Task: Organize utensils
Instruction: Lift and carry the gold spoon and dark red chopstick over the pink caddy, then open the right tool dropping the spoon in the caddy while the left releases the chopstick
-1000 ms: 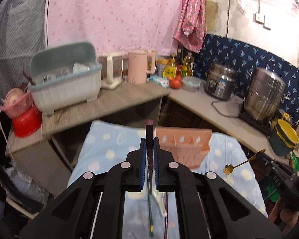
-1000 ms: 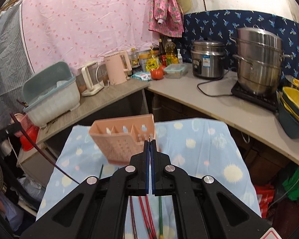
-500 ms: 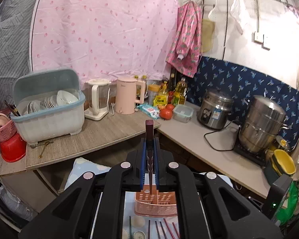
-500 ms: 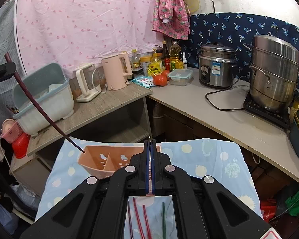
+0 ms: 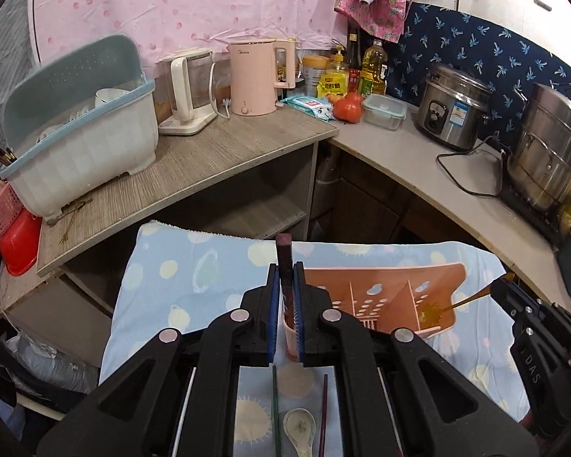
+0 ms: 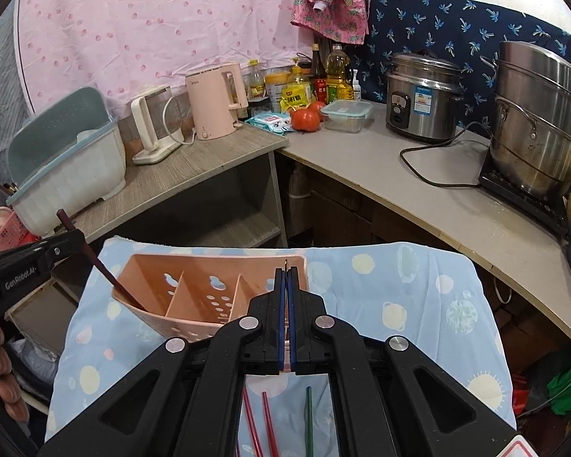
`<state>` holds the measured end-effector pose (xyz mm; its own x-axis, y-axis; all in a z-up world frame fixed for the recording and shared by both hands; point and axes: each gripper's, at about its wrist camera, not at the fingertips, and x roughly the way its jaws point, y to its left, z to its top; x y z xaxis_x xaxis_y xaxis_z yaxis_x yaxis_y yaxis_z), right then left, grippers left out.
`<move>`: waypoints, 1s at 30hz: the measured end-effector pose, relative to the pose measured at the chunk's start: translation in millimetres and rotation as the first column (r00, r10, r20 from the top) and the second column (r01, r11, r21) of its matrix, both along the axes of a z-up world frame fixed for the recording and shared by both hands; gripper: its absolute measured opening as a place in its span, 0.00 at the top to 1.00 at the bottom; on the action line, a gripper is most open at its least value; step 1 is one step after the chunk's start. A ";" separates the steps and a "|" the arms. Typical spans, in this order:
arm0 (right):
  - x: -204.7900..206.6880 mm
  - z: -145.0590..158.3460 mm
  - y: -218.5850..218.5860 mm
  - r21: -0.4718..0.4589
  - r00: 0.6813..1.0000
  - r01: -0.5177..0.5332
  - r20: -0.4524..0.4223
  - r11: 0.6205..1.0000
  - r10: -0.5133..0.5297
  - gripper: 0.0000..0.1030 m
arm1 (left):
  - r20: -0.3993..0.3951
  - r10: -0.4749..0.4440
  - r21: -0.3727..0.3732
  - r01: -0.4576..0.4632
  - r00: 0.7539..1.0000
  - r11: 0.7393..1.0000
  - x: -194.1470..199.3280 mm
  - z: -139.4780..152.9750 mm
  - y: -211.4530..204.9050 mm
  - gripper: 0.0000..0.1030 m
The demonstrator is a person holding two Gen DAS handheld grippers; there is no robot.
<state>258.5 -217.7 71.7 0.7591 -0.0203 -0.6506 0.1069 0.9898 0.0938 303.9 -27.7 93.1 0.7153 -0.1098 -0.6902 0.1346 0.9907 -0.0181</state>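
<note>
A pink utensil holder (image 5: 384,278) with three compartments lies tilted on the blue spotted cloth (image 5: 194,266). My left gripper (image 5: 284,271) is shut on a dark maroon chopstick (image 5: 284,245). In the right wrist view that chopstick (image 6: 102,270) slants down from the left gripper (image 6: 78,237) into the left compartment of the holder (image 6: 194,270). My right gripper (image 6: 286,272) is shut on the thin handle of a small golden spoon (image 5: 434,310), whose bowl sits in the holder's right compartment. The right gripper (image 5: 508,285) enters from the right edge.
Loose on the cloth near me lie a green chopstick (image 5: 275,411), a dark red one (image 5: 323,415), a white ceramic spoon (image 5: 300,424) and red chopsticks (image 6: 266,419). Behind stand a dish rack (image 5: 80,144), kettles (image 5: 253,76), a rice cooker (image 5: 453,106) and a steel pot (image 5: 548,152).
Both grippers have come down and forward to the holder. The chopstick's lower end now sits in the left compartment, and the golden spoon's bowl has gone into the right one.
</note>
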 end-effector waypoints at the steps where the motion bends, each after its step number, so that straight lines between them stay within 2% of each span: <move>1: 2.4 -2.8 -0.2 -0.002 1.000 0.000 -0.006 1.000 0.000 0.99 | 0.007 0.000 0.011 0.000 1.000 1.000 -0.6 0.1 -1.9 0.93; 5: 10.9 -14.5 -0.8 -0.010 1.000 0.006 -0.029 1.000 -0.006 0.98 | 0.015 -0.005 0.017 0.004 1.000 1.000 -0.7 0.7 -6.0 0.93; 6: 11.1 -16.2 -1.2 -0.012 1.000 0.010 -0.026 1.000 -0.010 0.95 | 0.017 -0.005 0.014 0.005 1.000 1.000 -1.5 0.5 -6.0 0.93; 8: 10.7 -18.1 0.1 -0.027 1.000 0.017 -0.020 0.999 -0.017 0.84 | 0.018 -0.003 0.013 0.002 1.000 1.000 -2.0 -0.1 -5.7 0.93; 10: 8.8 -17.3 -0.7 -0.024 1.000 0.028 -0.008 0.999 -0.028 0.63 | 0.003 -0.002 0.003 0.002 1.000 1.000 -0.8 -1.1 -4.8 0.92; 11: 7.2 -16.0 -1.1 -0.023 0.999 0.035 0.001 0.999 -0.035 0.59 | -0.002 0.003 -0.006 -0.003 1.000 1.000 -0.8 -2.1 -3.7 0.92; 13: 4.3 -13.7 -2.2 -0.017 0.999 0.037 0.010 0.999 -0.037 0.58 | 0.000 0.005 -0.003 -0.005 1.000 1.000 -1.9 -2.6 -3.3 0.92; 16: -1.7 -10.2 -2.4 -0.017 0.999 0.035 0.018 0.999 -0.034 0.54 | 0.005 0.011 -0.005 -0.011 1.000 1.000 -4.9 -2.3 -2.6 0.84; 17: -4.2 -9.3 -2.5 -0.015 0.999 0.034 0.019 0.999 -0.034 0.54 | 0.009 0.015 -0.005 -0.015 1.000 1.000 -6.1 -2.0 -1.9 0.80; 18: -6.9 -8.4 -2.7 -0.012 0.999 0.033 0.020 0.999 -0.033 0.54 | 0.012 0.020 -0.004 -0.020 1.000 1.000 -7.4 -1.7 -1.6 0.72; 20: -12.3 -6.4 -3.2 -0.005 0.999 0.032 0.024 0.999 -0.032 0.53 | 0.022 0.031 -0.004 -0.031 0.999 1.000 -11.9 -0.1 -0.6 0.64; 30: -52.2 6.6 -0.7 0.008 0.998 0.029 0.051 1.000 -0.029 0.49 | 0.041 0.021 -0.021 -0.021 0.999 1.000 -39.5 10.3 6.7 0.64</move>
